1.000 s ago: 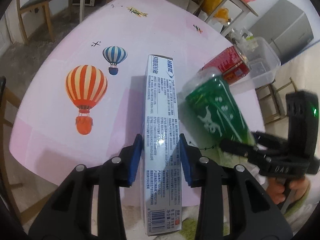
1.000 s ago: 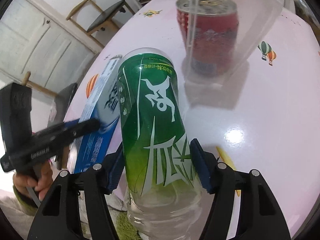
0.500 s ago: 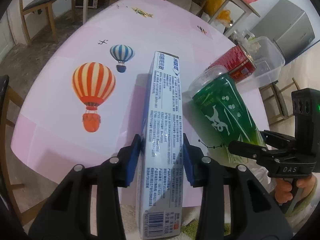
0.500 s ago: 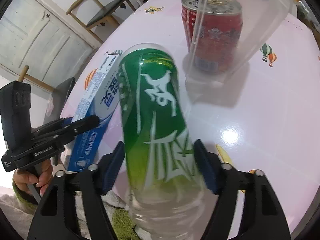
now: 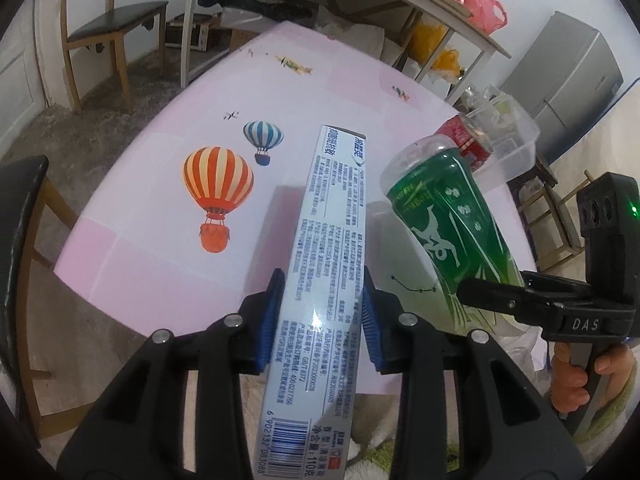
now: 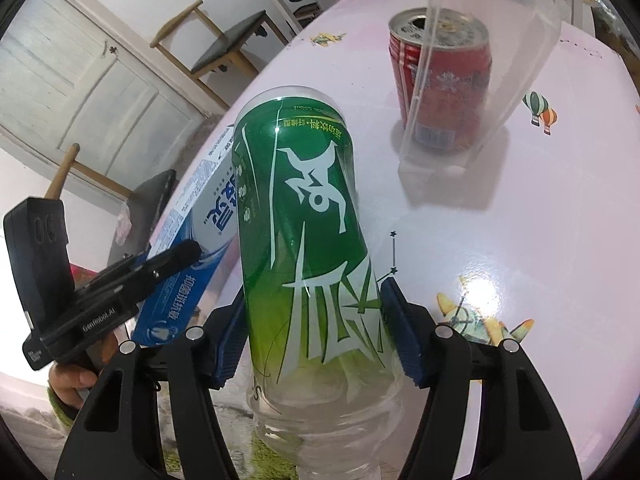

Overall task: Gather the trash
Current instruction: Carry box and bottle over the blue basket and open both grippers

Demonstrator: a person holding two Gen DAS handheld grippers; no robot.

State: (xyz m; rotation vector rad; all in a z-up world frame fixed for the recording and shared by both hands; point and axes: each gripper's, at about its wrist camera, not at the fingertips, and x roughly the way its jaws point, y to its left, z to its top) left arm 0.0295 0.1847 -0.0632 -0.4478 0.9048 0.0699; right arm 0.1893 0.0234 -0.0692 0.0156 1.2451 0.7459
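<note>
Both tongs are gripping trash above the near edge of the pink table [image 5: 132, 208]: the left gripper [image 5: 322, 316] is clamping a toothpaste box [image 5: 332, 248], its jaws closing slightly, and the right gripper [image 6: 316, 332] is pinching a green-labelled plastic bottle [image 6: 304, 216]. Ahead of the bottle, a red can [image 6: 444, 92] is standing inside a clear plastic container [image 6: 528, 32]. Open tabletop is stretching ahead-left of the box.

The left gripper [image 5: 323, 316] is closing — pads pressing a held item. The right gripper [image 6: 316, 332] clamps another, both angled downward.
</note>
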